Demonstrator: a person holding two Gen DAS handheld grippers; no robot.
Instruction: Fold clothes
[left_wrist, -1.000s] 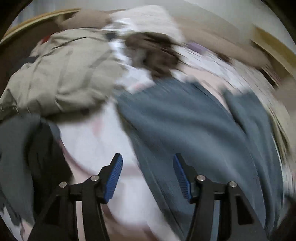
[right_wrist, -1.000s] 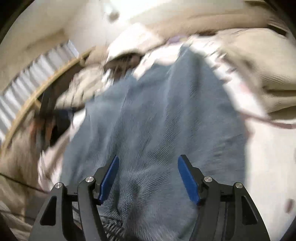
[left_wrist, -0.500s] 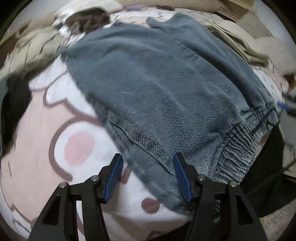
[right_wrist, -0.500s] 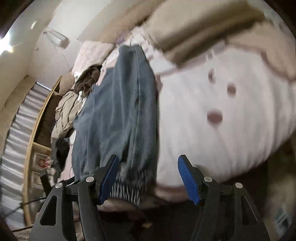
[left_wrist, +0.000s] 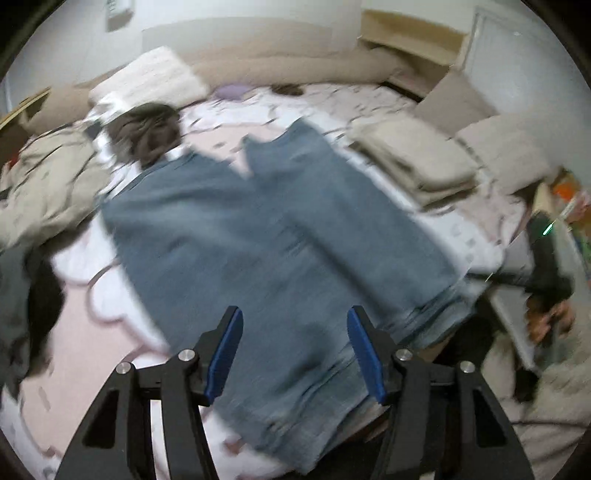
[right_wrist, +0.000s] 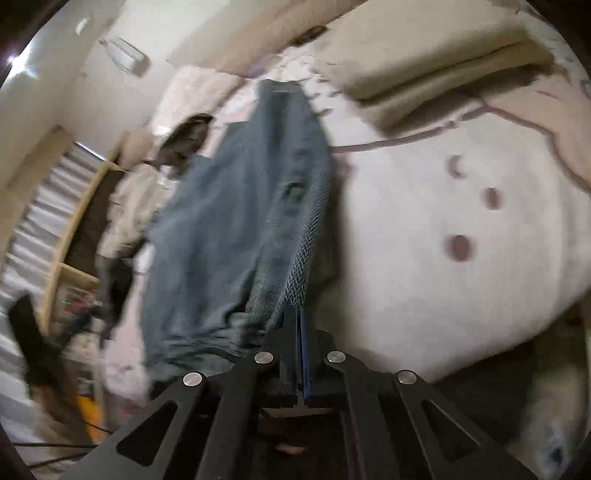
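Note:
A pair of blue-grey trousers (left_wrist: 266, 236) lies spread on the bed, legs pointing to the far side and waistband at the near edge. My left gripper (left_wrist: 295, 350) hovers open above the waistband with nothing between its blue pads. In the right wrist view the same trousers (right_wrist: 229, 221) run away from me, and my right gripper (right_wrist: 299, 325) is shut on their near right waist corner, the cloth bunched at the fingertips. Both views are blurred by motion.
The pink and white bedcover (right_wrist: 424, 229) fills the right. Folded beige cloths (left_wrist: 413, 162) lie beyond the trousers on the right. A beige jacket (left_wrist: 44, 184), a brown garment (left_wrist: 147, 129) and dark clothes (left_wrist: 26, 295) sit at the left. A hand (left_wrist: 550, 321) shows at the right edge.
My right gripper has closed on the trousers' waist corner; it was open half a second ago. My left gripper has pulled back and up, so the whole trousers now show, both legs spread.

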